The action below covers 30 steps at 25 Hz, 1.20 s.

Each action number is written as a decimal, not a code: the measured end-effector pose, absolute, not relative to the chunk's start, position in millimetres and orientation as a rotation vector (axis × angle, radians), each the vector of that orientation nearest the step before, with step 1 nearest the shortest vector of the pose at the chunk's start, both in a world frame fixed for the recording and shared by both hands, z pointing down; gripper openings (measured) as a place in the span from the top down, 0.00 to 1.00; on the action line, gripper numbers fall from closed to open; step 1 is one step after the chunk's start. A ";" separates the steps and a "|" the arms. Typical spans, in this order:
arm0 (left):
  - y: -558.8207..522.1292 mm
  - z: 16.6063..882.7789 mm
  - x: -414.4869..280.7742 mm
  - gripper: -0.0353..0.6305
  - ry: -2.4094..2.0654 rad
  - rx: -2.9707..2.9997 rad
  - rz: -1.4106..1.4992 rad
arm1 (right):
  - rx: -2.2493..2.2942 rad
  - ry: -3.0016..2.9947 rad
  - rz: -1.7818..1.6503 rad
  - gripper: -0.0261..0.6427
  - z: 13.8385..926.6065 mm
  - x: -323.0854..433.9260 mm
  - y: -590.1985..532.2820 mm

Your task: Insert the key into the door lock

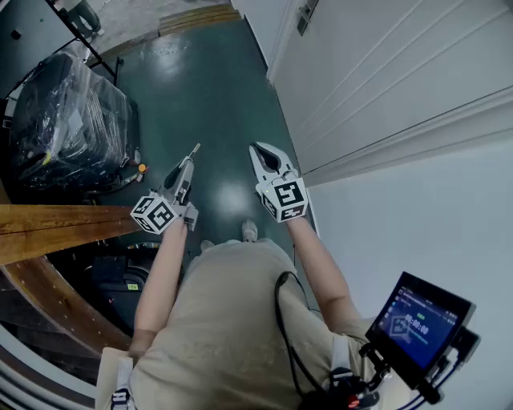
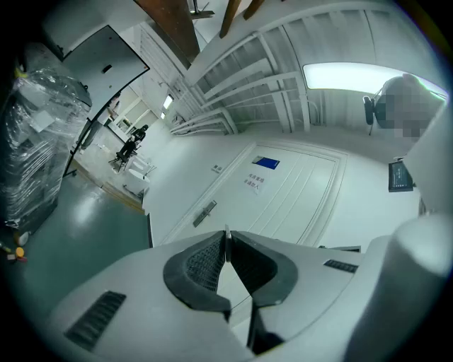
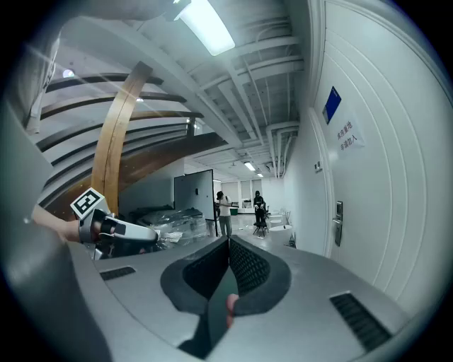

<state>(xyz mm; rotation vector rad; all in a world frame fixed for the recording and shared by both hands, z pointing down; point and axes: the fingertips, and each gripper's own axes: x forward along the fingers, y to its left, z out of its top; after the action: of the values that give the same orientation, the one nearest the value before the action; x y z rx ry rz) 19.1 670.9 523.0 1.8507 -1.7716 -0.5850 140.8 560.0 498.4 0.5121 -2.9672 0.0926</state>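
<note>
The thin silvery metal key [image 1: 194, 150] is pinched in the tips of the white left gripper [image 1: 187, 163], whose ribbed dark pads are clamped flat on it. In the left gripper view only a narrow sliver of the key [image 2: 226, 234] pokes out beyond the closed tips of the left gripper [image 2: 226, 244]. The key is held out in the air over the floor, well apart from the door.

The grey metal door lock [image 2: 205, 213], a narrow upright plate, sits on the white panelled door [image 2: 290, 201] ahead of the key. In the head view the door lock [image 1: 305, 18] is far up at the top edge, on the door [image 1: 385, 72] to the person's right.

The white right gripper [image 1: 256, 149] is held just beside the left one, nearer the door. Its jaws are together, the pads meeting at the tips of the right gripper [image 3: 228, 242] with nothing gripped between them. From there the door lock [image 3: 338, 223] shows on the door [image 3: 396, 177] to the right, under a small blue sign [image 3: 331, 104], and the left gripper [image 3: 117, 231] shows to the left.

Both grippers hang over a glossy dark green floor [image 1: 216, 88]. On the left stand a dark bundle wrapped in clear plastic [image 1: 68, 120] and a curved wooden beam [image 1: 56, 228]. A black screen on a mount [image 1: 421, 324] sits at the person's right side. Two distant people [image 3: 224, 212] stand far down the hall.
</note>
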 end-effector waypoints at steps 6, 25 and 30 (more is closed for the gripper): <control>665.8 544.1 34.6 0.90 -1.743 1.839 -0.584 | 0.524 -2.950 0.081 0.93 500.1 154.7 564.9; 593.1 542.6 91.6 0.90 -1.702 1.811 -0.652 | 0.487 -3.027 0.232 0.93 492.6 217.5 489.2; 590.8 549.8 92.7 0.90 -1.681 1.798 -0.639 | 0.519 -3.015 0.257 0.93 496.8 218.4 484.1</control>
<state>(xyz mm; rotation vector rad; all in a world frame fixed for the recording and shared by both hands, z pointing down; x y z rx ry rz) 92.7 590.8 549.8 1.7984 -1.6814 -0.6394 218.4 484.1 496.8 0.5187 -3.0153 0.2573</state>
